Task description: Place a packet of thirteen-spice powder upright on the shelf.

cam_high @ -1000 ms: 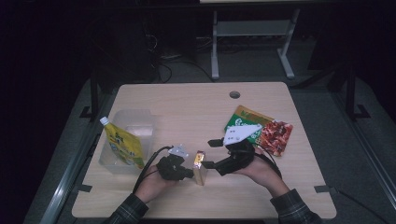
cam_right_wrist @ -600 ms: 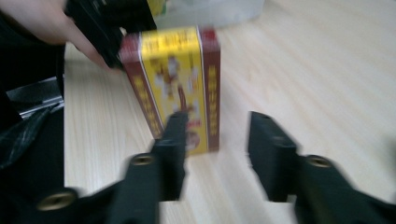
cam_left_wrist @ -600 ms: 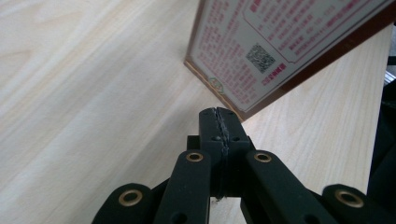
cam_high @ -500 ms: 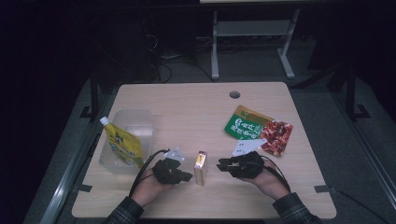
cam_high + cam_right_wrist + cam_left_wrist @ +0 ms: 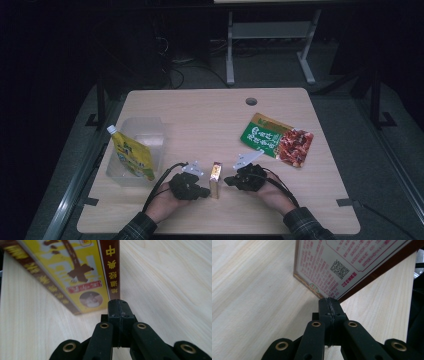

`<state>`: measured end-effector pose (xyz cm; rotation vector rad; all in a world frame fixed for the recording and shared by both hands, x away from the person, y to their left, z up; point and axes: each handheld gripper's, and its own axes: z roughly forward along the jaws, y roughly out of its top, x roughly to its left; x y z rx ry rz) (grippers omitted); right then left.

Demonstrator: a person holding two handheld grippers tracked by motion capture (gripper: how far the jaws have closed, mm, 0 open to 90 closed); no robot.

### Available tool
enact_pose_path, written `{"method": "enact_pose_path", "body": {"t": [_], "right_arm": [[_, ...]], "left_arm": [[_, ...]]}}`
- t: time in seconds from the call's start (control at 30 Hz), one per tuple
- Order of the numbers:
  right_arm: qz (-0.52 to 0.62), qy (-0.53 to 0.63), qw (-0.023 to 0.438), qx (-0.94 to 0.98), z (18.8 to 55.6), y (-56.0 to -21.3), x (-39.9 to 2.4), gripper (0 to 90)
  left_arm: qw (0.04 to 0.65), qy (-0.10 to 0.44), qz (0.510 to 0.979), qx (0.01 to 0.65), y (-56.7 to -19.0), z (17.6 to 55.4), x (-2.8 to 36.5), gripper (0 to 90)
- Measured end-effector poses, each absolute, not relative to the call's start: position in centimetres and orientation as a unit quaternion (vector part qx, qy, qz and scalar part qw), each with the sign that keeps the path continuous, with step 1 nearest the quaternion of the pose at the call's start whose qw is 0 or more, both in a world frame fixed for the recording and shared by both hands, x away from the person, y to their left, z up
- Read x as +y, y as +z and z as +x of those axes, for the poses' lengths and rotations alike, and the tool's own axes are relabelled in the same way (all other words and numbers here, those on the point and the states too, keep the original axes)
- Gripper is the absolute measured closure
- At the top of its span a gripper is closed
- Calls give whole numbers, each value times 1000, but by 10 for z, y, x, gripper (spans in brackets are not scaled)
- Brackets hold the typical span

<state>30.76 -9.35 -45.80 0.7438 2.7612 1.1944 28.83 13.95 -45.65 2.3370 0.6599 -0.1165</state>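
Observation:
A small yellow and brown box (image 5: 215, 179) stands on the wooden table (image 5: 200, 115) near the front edge, between my two grippers. My left gripper (image 5: 204, 192) lies on the table to the left of the box. Its jaws are shut with nothing between them, and the tips (image 5: 329, 301) rest at the box's printed back face (image 5: 342, 265). My right gripper (image 5: 228, 181) lies to the right of the box. Its jaws have just been closing and are now shut on nothing, with the tips (image 5: 118, 302) at the box's yellow front and brown side (image 5: 75, 272).
A clear plastic tub (image 5: 145, 134) with a yellow spouted pouch (image 5: 132, 157) leaning in it stands at the left. A green and red snack packet (image 5: 276, 139) lies at the right. A cable hole (image 5: 251, 101) sits near the far edge.
My right gripper has come down from beside the green packet to the table by the box, and its jaws have closed. The left gripper has stayed put.

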Motion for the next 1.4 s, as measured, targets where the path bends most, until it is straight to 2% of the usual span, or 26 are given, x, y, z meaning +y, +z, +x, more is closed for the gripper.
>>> {"method": "enact_pose_path", "body": {"t": [0.77, 0.97, 1.1, 1.4], "right_arm": [[225, 402, 21, 888, 320, -462, -85, 900], [240, 399, 45, 884, 322, -455, -92, 900], [275, 404, 56, 871, 318, -445, -109, 812], [304, 417, 58, 855, 281, -428, -143, 537]], "left_arm": [[364, -49, 905, 214, -462, 285, 115, 896], [371, -47, 901, 219, -460, 285, 118, 896], [374, -45, 897, 229, -457, 284, 127, 888], [348, -18, 904, 246, -451, 277, 159, 672]]}}
